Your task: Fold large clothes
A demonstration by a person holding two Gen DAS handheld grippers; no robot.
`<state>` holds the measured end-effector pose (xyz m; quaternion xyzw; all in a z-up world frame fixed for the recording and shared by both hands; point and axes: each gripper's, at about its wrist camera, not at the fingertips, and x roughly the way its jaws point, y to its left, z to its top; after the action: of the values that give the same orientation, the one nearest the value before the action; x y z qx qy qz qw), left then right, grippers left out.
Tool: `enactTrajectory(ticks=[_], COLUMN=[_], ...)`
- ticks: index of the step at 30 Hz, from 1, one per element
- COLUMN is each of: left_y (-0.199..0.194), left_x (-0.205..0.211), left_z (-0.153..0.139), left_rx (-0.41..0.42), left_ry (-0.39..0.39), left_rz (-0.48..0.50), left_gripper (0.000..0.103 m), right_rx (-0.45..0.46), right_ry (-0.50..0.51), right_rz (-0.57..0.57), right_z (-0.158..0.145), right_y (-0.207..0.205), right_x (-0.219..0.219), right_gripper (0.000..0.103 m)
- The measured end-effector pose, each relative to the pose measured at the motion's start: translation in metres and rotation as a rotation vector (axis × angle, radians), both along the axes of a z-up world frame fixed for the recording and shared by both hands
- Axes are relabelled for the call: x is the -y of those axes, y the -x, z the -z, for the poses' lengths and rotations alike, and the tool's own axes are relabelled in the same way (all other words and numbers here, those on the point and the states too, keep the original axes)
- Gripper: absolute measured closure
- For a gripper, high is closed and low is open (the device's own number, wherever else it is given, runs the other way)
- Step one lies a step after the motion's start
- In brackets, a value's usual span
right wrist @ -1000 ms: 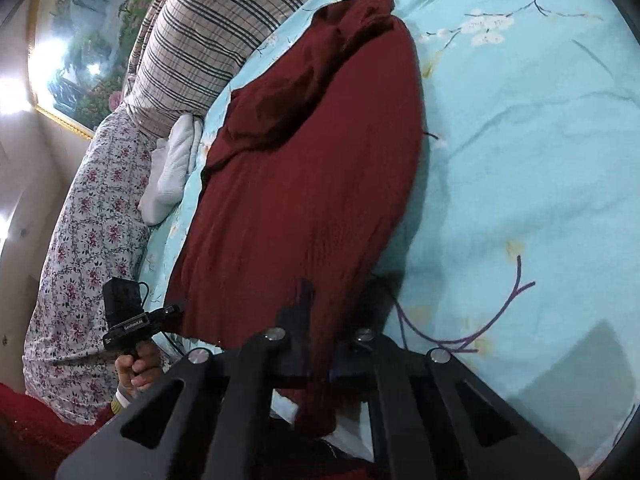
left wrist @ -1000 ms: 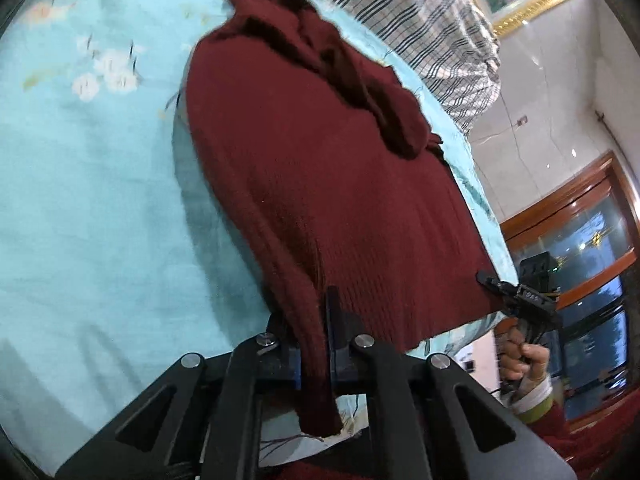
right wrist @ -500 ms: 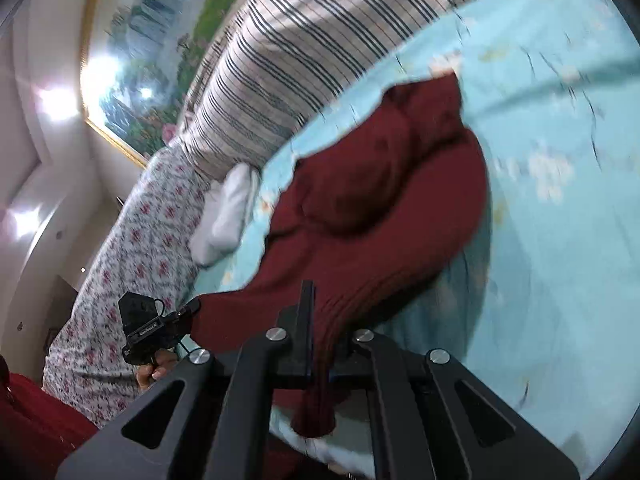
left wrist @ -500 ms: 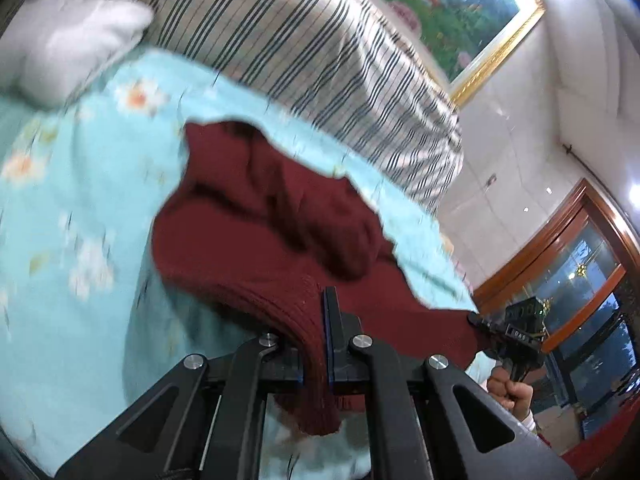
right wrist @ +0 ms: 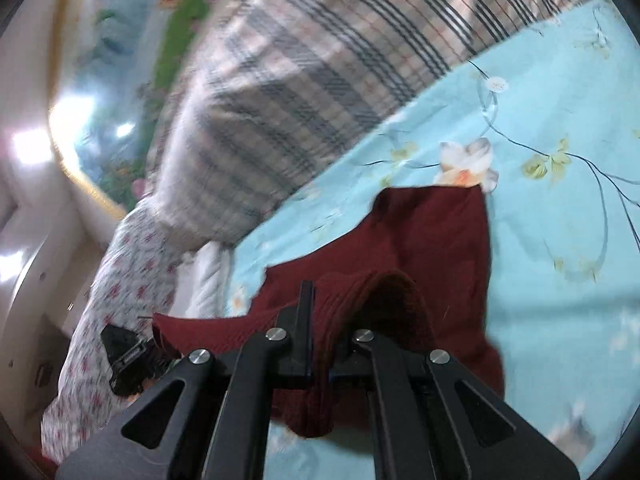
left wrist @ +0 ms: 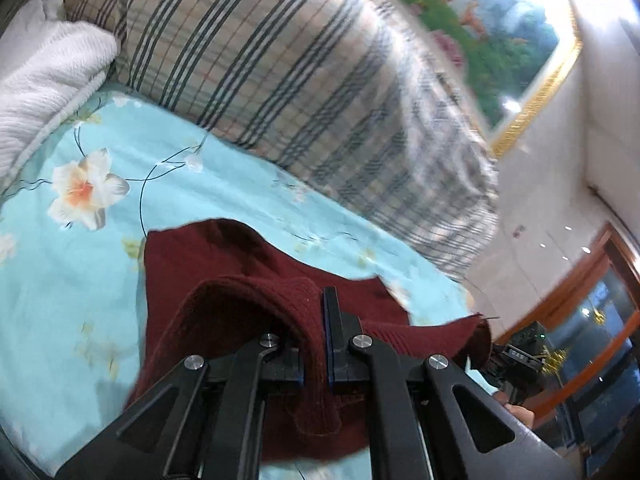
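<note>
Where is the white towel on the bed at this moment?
In the left wrist view, the white towel lies at the upper left, on the light blue floral sheet, against the left end of the plaid pillow and beyond the dark red sweater.

Maroon knit sweater, lifted, doubled over

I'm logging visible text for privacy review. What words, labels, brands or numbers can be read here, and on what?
No text can be read.
The other gripper's black body carries a small white label: too small and blurred.
The maroon sweater, floral sheet and plaid pillow show no text.
</note>
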<state>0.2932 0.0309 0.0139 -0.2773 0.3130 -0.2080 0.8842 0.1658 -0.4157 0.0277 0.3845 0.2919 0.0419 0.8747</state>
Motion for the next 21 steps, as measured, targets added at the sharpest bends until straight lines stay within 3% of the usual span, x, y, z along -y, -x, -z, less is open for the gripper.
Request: enactTrajectory(ticks=[5, 7, 12, 17, 18, 19, 20, 21], left_y=[-0.073, -0.092, -0.101, -0.092, -0.088, -0.083, -0.078, -0.071], left_x=[0.001, -0.003, -0.004, -0.010, -0.012, -0.015, -0.018, -0.022], left_z=[0.061, 0.085, 0.101, 0.100, 0.098, 0.096, 0.092, 0.088], left_rx=[-0.130, -0.184, -0.186, -0.181, -0.180, -0.185, -0.187, -0.186], left_ry=[-0.067, -0.053, -0.055, -0.045, -0.053, -0.060, -0.059, -0.051], left_rz=[-0.062, -0.070, -0.062, -0.070, -0.078, -0.095, -0.106, -0.120], left_gripper=[0.099, 0.099, 0.099, 0.095, 0.095, 0.092, 0.082, 0.072], right_rx=[-0.164, -0.205, -0.174, -0.143, -0.135, -0.130, -0.124, -0.102], right_ry=[0.003, 0.003, -0.040, -0.112, -0.111, -0.098, -0.082, -0.059], right_rz=[0.030, 0.025, 0.018, 0.045, 0.064, 0.097, 0.133, 0.180], right_z=[0.057, 0.077, 0.091, 0.080, 0.075, 0.068, 0.061, 0.052], right_y=[-0.058, -0.066, -0.064, -0.058, -0.054, -0.048, -0.041, -0.030], right_x=[0.021, 0.023, 0.032, 0.046, 0.050, 0.054, 0.057, 0.061], right_gripper=[0.098, 0.098, 0.098, 0.094, 0.090, 0.075, 0.064, 0.044])
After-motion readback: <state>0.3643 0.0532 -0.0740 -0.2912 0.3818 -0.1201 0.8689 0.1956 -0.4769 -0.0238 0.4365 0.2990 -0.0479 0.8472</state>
